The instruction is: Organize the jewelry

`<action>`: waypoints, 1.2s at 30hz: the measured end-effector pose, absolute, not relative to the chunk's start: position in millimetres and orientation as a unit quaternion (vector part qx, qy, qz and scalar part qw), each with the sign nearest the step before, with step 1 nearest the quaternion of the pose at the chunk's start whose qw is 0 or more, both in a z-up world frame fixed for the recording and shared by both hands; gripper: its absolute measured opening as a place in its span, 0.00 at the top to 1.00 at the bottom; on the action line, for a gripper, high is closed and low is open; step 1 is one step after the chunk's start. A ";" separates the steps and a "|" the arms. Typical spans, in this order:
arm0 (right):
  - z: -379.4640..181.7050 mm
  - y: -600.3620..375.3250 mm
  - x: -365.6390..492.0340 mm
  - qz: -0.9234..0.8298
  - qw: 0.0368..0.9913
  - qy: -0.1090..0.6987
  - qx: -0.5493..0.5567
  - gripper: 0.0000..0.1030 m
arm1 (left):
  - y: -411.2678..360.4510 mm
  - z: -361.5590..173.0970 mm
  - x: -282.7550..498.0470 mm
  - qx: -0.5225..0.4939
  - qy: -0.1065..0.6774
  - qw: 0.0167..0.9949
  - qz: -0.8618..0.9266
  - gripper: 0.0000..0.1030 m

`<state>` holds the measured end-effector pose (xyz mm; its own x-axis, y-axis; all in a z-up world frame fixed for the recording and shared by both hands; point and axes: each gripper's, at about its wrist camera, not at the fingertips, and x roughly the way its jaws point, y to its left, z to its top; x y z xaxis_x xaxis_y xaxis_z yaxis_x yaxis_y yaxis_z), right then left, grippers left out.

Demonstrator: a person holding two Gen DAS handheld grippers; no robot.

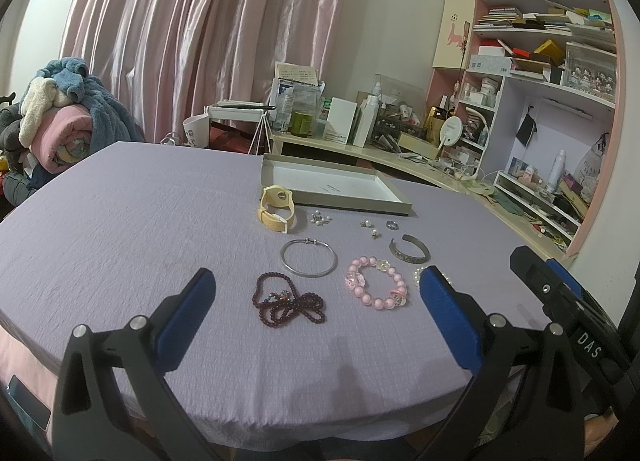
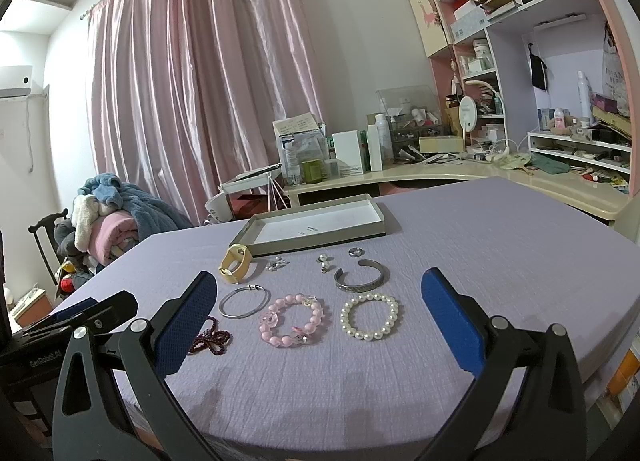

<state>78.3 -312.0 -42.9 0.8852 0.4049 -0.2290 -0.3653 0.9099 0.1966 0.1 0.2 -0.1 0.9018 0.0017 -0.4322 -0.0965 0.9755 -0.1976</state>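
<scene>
On the lilac cloth (image 2: 460,261) of the table the jewelry lies in loose rows in front of a shallow grey tray (image 2: 316,239) with a white, empty bottom. From left to right in the right wrist view: a dark red bead string (image 2: 212,339), partly hidden behind a finger; a yellow watch band (image 2: 234,265) standing on its edge, just beside the tray's near left corner; a thin silver bangle (image 2: 244,303); a pink bead bracelet (image 2: 294,321); a white pearl bracelet (image 2: 370,317); and an open grey metal cuff (image 2: 362,279). Small earrings (image 2: 324,261) and a ring (image 2: 355,251) lie between these and the tray.

The cloth is free to the right of the cuff and along the near edge. A crowded desk (image 2: 440,173) stands behind the table.

The left gripper (image 1: 316,301) hovers over the near edge, its blue fingers spread wide, holding nothing. The right gripper (image 2: 320,305) is also fully released, level with the bracelets.
</scene>
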 end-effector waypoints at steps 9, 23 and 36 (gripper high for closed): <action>-48.0 -311.5 84.6 0.191 0.968 0.145 0.072 0.01 | 6.6 -6.3 7.8 -0.103 0.228 0.968 0.035 0.02; -81.0 -307.4 133.8 0.140 0.957 0.250 0.048 0.01 | 26.3 -39.4 34.2 -0.110 0.282 0.952 0.052 0.02; -92.4 -305.2 182.2 0.096 0.940 0.327 0.021 0.26 | 37.2 -62.6 58.1 -0.116 0.322 0.939 0.032 0.02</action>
<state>182.2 -305.2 -92.4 0.7678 0.1952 -0.6103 -0.1672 0.9805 0.1033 58.1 37.2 -62.6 0.7904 -0.0143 -0.6125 -0.1354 0.9709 -0.1974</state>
